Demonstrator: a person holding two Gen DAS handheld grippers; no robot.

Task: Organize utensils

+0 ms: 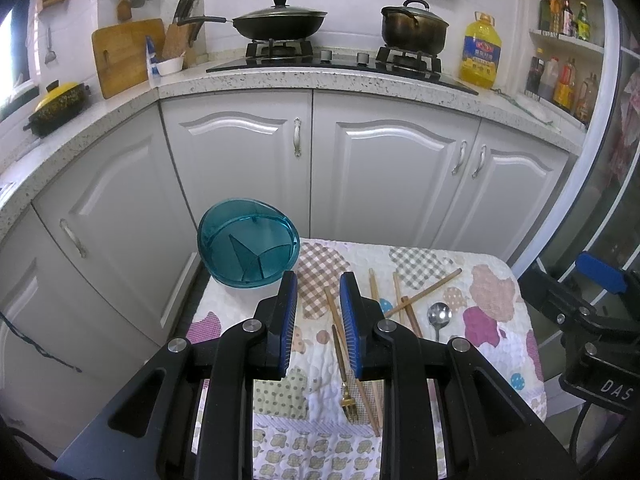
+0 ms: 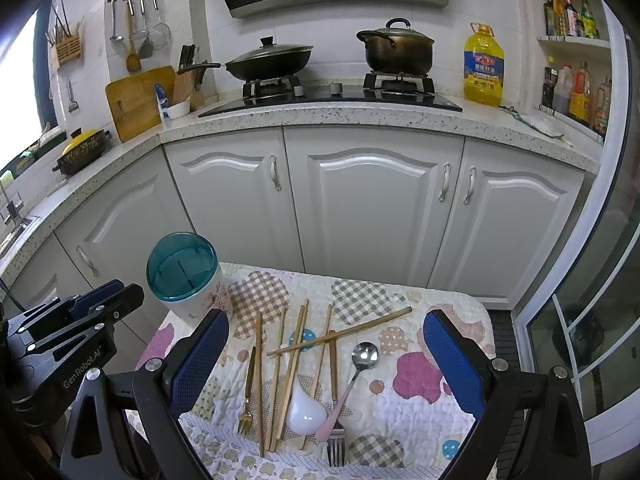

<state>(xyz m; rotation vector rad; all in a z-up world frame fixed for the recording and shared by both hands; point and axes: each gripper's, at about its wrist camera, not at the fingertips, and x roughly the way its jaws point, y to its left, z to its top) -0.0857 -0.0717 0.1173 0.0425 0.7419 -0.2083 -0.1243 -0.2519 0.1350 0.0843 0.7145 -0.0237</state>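
Nearest the right wrist camera, the right tool point(image 2: 326, 354) hangs with its blue pads spread wide above the utensils on the quilted counter point(image 2: 440, 312): a gold fork point(image 2: 247, 396), wooden chopsticks point(image 2: 292, 364), a white soup spoon point(image 2: 306, 412), a pink-handled steel spoon point(image 2: 352, 376) and a steel fork point(image 2: 335, 446). Off to the left, the left tool point(image 1: 318, 312) has a narrow gap and holds nothing, while the teal-lidded utensil holder point(image 2: 188, 284) stands upright at the counter's far left corner.

Bare quilted bench cloth point(image 2: 448, 420) right of steel pink-handled spoon point(image 2: 352, 376): passable. Crossed bamboo chopsticks point(image 2: 340, 334) block centre; teal-rimmed white utensil holder point(image 2: 188, 284) blocks far-left corner.
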